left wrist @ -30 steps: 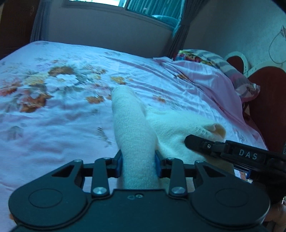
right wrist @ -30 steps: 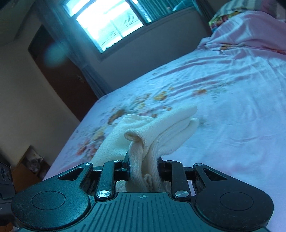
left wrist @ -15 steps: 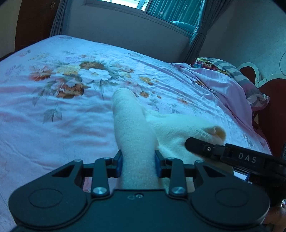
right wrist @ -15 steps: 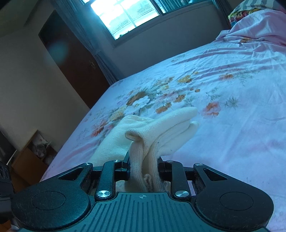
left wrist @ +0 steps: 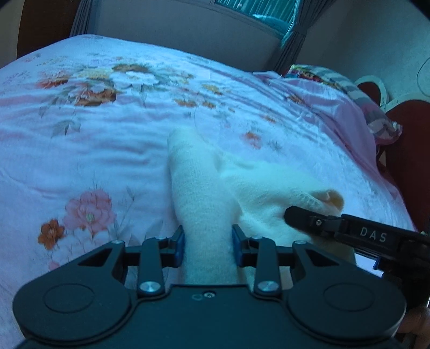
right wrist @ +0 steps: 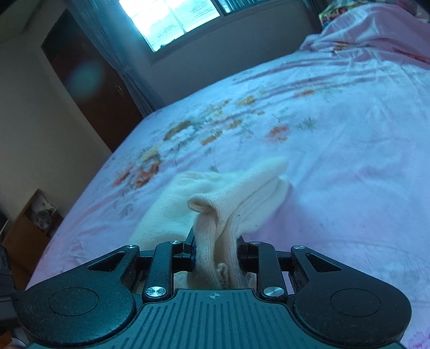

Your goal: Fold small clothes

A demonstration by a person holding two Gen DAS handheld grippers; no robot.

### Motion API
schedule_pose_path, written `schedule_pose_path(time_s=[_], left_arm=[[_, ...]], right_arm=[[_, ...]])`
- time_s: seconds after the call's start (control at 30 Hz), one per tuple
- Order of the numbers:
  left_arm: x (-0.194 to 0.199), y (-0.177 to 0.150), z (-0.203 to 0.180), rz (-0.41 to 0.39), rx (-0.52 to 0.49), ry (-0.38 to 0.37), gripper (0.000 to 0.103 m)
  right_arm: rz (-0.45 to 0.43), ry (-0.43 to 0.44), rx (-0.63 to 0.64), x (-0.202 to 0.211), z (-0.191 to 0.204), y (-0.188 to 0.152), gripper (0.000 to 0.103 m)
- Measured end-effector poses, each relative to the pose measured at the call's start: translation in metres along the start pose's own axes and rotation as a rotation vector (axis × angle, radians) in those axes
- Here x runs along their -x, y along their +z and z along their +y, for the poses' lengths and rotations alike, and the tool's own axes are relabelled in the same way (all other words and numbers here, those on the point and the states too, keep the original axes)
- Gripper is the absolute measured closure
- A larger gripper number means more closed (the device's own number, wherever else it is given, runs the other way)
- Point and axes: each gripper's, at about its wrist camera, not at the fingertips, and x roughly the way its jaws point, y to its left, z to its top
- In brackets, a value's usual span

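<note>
Two black two-finger grippers each pinched part of one cream knitted garment [left wrist: 258, 193]. The left gripper [left wrist: 207, 245] had its blue-padded jaws pressed against both sides of a long tube of the cream knit, a sleeve or leg by its shape, which ran forward from the jaws and ended in a rounded tip lying out toward the middle of the bed. The right gripper [right wrist: 215, 251] had its jaws clamped on a bunched, ribbed fold of the same garment, with a small rolled cuff standing up just ahead of the pads and two layered ends stretching away beyond it. In the left wrist view the right gripper's black finger [left wrist: 309, 218], marked with the letters DAS, reached in from the right edge and met the garment beside a puckered opening. The rest of the knit spread between the two grips, low over the pale pink bedsheet printed with orange and pink flowers [left wrist: 88, 166]; whether it rested on the sheet could not be told. A pink pillow [left wrist: 330, 107] lay at the head of the bed, with a striped multicoloured cushion [left wrist: 346, 83] beside it against a dark red headboard [left wrist: 408, 128]. At the far edge of the bed stood a bright window [right wrist: 172, 21] with grey curtains [right wrist: 113, 48], and a dark wooden door [right wrist: 88, 77] was off the bed's left corner.
</note>
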Motion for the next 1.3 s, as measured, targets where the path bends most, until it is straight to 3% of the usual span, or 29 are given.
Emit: schedule_pose_path(time_s=[0.1, 0.17, 0.27, 0.4, 0.53, 0.63, 0.7, 0.8, 0.87, 0.97, 1.3], left_arm=[[-0.01, -0.013, 0.003, 0.037, -0.018, 0.035, 0.063], [-0.01, -0.013, 0.005, 0.048, -0.012, 0.035, 0.058], [-0.001, -0.009, 0.006, 0.048, -0.011, 0.05, 0.053], [0.025, -0.005, 0.0, -0.035, -0.052, 0.099, 0.056], [0.031, 0.0, -0.018, -0.05, -0.099, 0.076, 0.055], [0.016, -0.006, -0.024, 0.004, -0.121, 0.089, 0.055], [0.002, -0.013, -0.022, 0.06, -0.12, 0.119, 0.054], [-0.004, -0.019, -0.009, 0.104, -0.042, 0.094, 0.049], [0.002, -0.018, -0.013, 0.097, -0.045, 0.11, 0.052], [0.012, -0.019, -0.026, 0.067, -0.126, 0.146, 0.051], [0.047, -0.017, -0.054, 0.024, -0.182, 0.172, 0.037]], right_arm=[[0.045, -0.054, -0.03, -0.008, -0.018, -0.012, 0.076], [0.056, -0.099, -0.058, -0.01, -0.031, -0.016, 0.059], [0.035, -0.129, -0.059, 0.002, -0.038, -0.014, 0.057], [-0.066, -0.203, 0.02, 0.031, -0.023, -0.003, 0.057], [-0.16, -0.131, 0.136, 0.047, 0.017, 0.005, 0.058], [-0.095, -0.088, 0.207, 0.031, 0.036, -0.003, 0.058], [-0.015, -0.124, 0.213, 0.012, 0.031, -0.013, 0.058], [0.12, -0.157, 0.154, -0.012, 0.007, -0.026, 0.06], [0.118, -0.158, 0.172, -0.008, 0.008, -0.028, 0.06], [0.096, -0.134, 0.159, 0.005, 0.012, -0.025, 0.06], [0.026, -0.141, 0.179, 0.063, 0.025, -0.028, 0.06]])
